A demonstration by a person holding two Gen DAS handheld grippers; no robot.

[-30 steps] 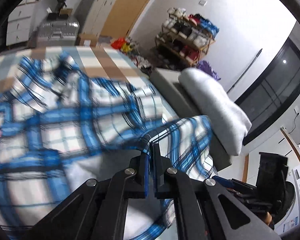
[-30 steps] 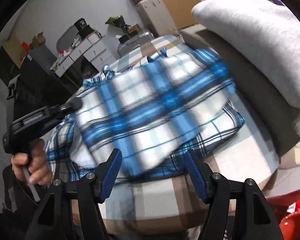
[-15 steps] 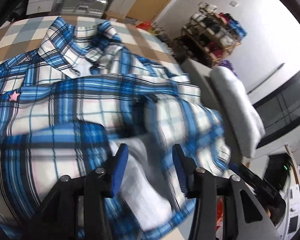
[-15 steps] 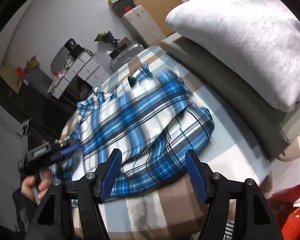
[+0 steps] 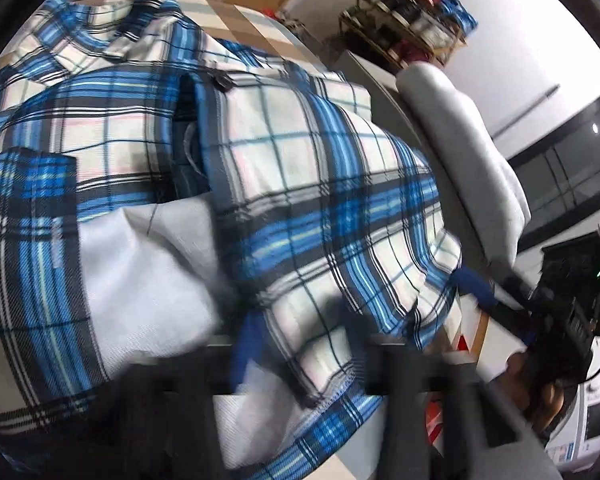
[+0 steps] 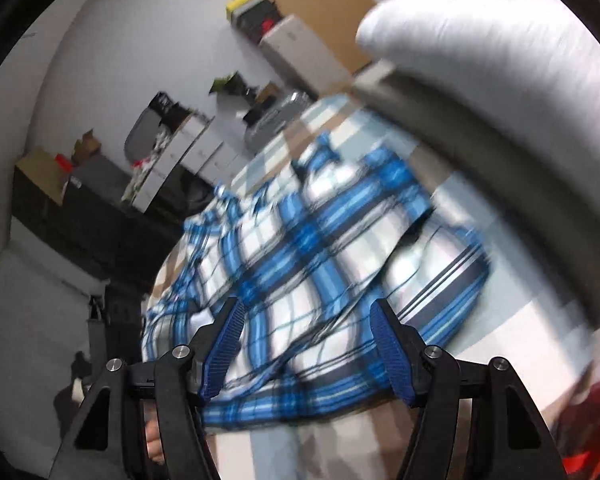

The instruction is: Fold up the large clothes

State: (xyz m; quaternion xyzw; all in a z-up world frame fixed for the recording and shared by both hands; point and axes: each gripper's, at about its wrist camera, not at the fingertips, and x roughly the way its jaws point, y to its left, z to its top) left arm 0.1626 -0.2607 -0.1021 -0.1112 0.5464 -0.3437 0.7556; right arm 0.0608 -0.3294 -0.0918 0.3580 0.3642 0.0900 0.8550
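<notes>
Blue checked shirt dropped on the bed, one fold made

Left view: a second ago the left gripper pinched the cloth; now it is blurry, spread apart, cloth let go. Right view: right gripper is wide open, empty, above the shirt's near edge

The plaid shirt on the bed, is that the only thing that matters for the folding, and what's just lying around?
Part of the job:
plaid shirt
checked bed cover it lies on
left claw, blurred
right claw, open

Just lying about:
white pillow
shoe rack
white drawers
silver suitcase
</notes>
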